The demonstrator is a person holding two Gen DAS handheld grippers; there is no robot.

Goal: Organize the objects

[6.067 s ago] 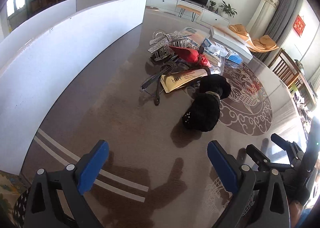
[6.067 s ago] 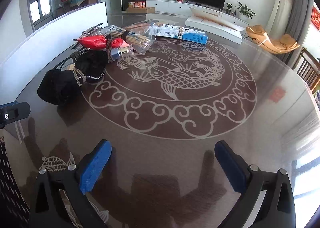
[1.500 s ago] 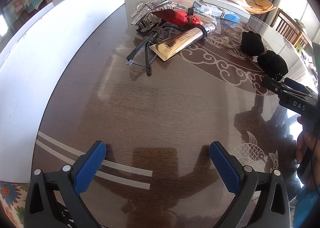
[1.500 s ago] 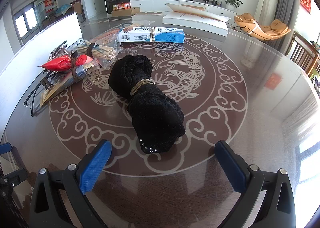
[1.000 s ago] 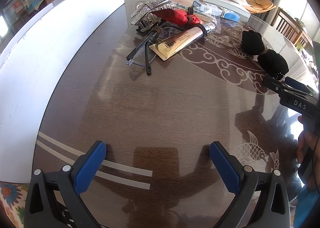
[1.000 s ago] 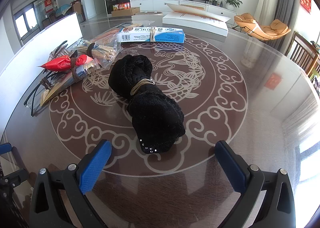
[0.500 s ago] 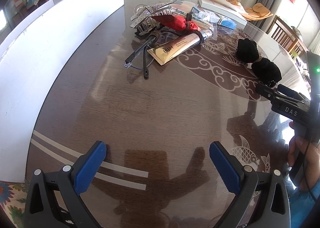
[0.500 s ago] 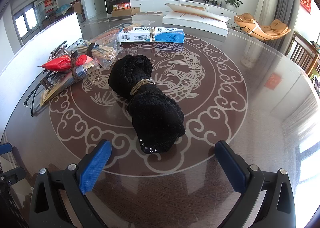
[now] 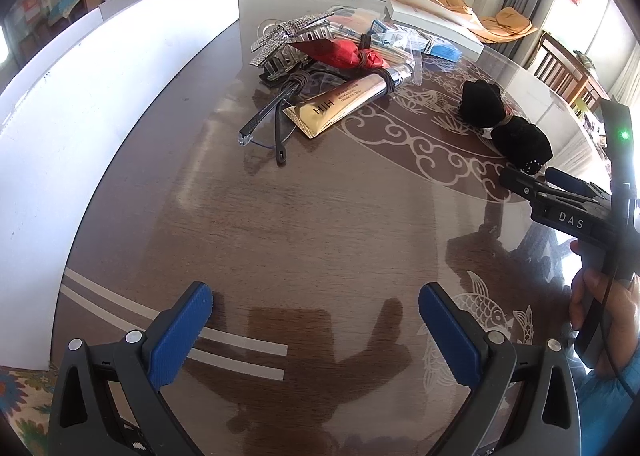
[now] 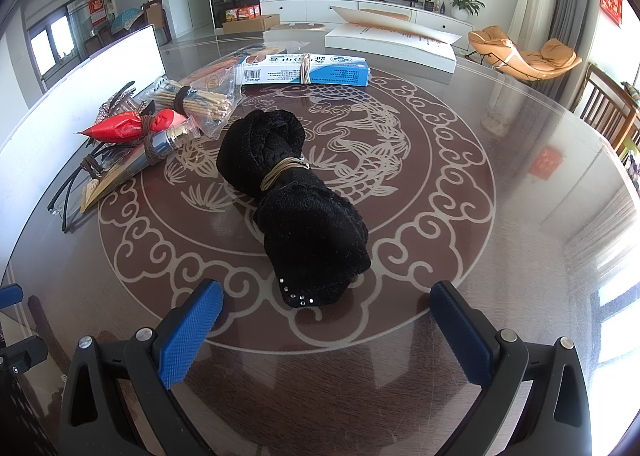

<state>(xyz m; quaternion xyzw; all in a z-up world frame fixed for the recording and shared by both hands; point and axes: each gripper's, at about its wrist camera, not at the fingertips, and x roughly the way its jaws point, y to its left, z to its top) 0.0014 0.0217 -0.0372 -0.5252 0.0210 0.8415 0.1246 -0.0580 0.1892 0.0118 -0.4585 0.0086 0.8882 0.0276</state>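
Note:
A black fabric bundle (image 10: 296, 200) tied with a rubber band lies on the round patterned table, just ahead of my open, empty right gripper (image 10: 326, 332). It also shows in the left wrist view (image 9: 504, 124). My left gripper (image 9: 316, 332) is open and empty over bare table near the front edge. Further off lie a gold tube (image 9: 344, 102), black glasses (image 9: 272, 116), a red packet (image 9: 348, 52), a rhinestone hair clip (image 9: 280, 38), a bag of sticks (image 10: 196, 100) and a blue-white box (image 10: 304, 70).
A white board (image 9: 100, 88) stands along the table's left side. A flat white box (image 10: 392, 42) lies at the far edge. The right gripper's body (image 9: 572, 208) and the hand holding it show at the right of the left wrist view. Chairs stand beyond the right edge.
Since 6 s ago the black bundle has moved from beside the pile to the table's centre, in front of the right gripper. Lately the left gripper has shifted slightly; the right is still.

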